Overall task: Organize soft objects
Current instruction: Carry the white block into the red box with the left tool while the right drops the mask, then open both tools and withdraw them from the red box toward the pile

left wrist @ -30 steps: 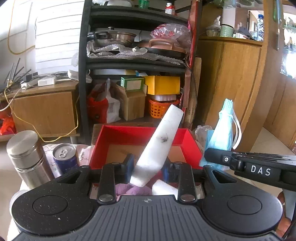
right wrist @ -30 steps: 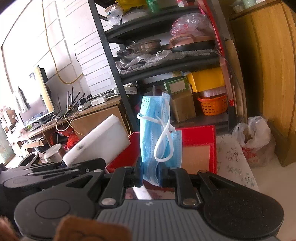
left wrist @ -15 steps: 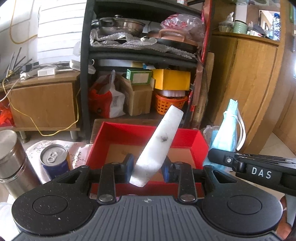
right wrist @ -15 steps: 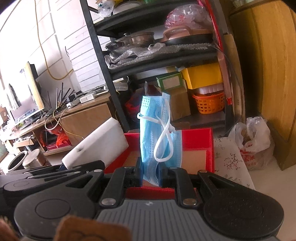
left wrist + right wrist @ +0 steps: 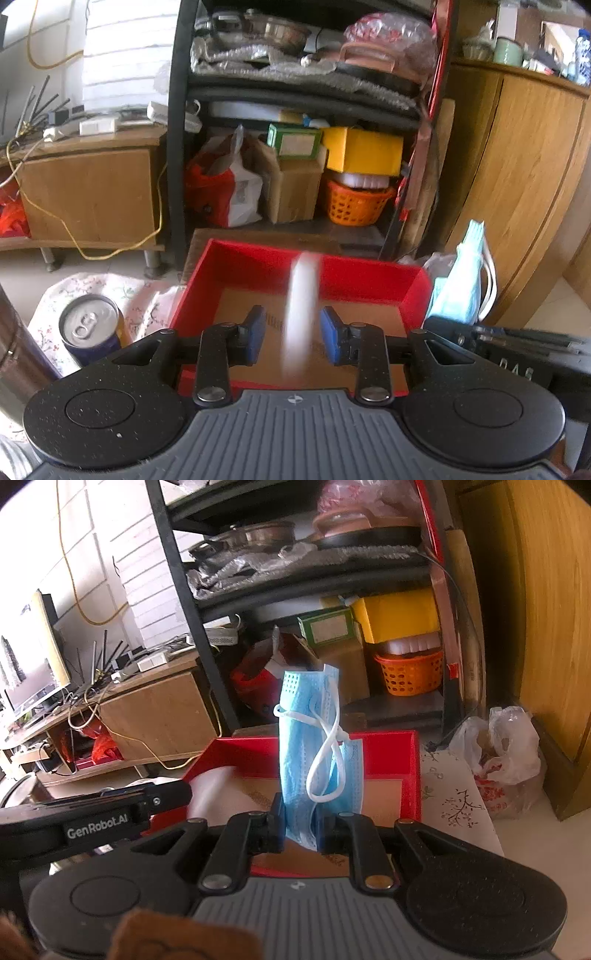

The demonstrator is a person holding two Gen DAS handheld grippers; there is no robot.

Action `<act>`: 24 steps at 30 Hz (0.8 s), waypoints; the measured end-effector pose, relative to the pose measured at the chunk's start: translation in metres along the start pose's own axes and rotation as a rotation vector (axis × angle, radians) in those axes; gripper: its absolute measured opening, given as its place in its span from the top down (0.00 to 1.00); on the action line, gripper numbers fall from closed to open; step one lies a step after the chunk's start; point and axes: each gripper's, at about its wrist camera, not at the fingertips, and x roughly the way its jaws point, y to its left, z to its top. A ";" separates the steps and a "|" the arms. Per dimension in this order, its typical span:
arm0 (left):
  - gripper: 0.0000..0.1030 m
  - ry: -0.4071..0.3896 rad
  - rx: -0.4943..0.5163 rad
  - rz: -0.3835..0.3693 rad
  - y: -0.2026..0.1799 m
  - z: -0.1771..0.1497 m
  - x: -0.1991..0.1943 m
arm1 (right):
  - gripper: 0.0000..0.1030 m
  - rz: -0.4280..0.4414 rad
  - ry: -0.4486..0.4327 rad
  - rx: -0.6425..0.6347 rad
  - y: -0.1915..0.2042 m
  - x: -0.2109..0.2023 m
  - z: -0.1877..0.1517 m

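Note:
My left gripper (image 5: 293,338) is open above the red tray (image 5: 369,275). A white foam piece (image 5: 301,314) is blurred between the blue pads, clear of both, falling toward the tray's cardboard floor; it also shows as a white blur in the right wrist view (image 5: 210,794). My right gripper (image 5: 301,830) is shut on a folded blue face mask (image 5: 317,746) with white ear loops, held upright over the same red tray (image 5: 410,775). The mask also shows at the right of the left wrist view (image 5: 461,284).
A blue drink can (image 5: 92,330) and a steel flask (image 5: 14,354) stand left of the tray on a floral cloth (image 5: 122,291). A black shelf rack (image 5: 177,147) with boxes and an orange basket (image 5: 356,206) stands behind. A plastic bag (image 5: 502,749) lies on the right.
My left gripper has opened and let go of the white foam piece, which now drops toward the tray. Both grippers moved forward over the tray. The right gripper still holds the mask.

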 end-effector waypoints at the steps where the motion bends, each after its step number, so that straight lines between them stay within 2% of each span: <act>1: 0.67 0.010 -0.004 0.005 0.000 -0.001 0.003 | 0.93 -0.004 0.006 -0.002 -0.001 0.004 0.001; 5: 0.67 0.022 0.005 0.012 -0.001 -0.003 0.006 | 0.91 0.004 0.049 0.007 -0.005 0.019 0.003; 10: 0.63 0.024 0.018 0.019 0.000 -0.004 0.003 | 0.86 -0.017 0.063 0.003 -0.005 0.026 0.001; 12: 0.63 0.030 0.025 0.015 0.001 -0.005 0.002 | 0.75 -0.035 0.065 0.006 -0.004 0.029 0.001; 13: 0.62 0.030 0.026 0.015 0.000 -0.005 0.002 | 0.63 -0.038 0.068 0.007 -0.004 0.030 0.001; 14: 0.61 0.030 0.027 0.015 0.001 -0.006 0.001 | 0.59 -0.036 0.072 0.009 -0.005 0.031 0.001; 24: 0.58 0.047 0.045 0.017 0.001 -0.009 -0.002 | 0.59 -0.048 0.086 0.002 -0.006 0.022 -0.003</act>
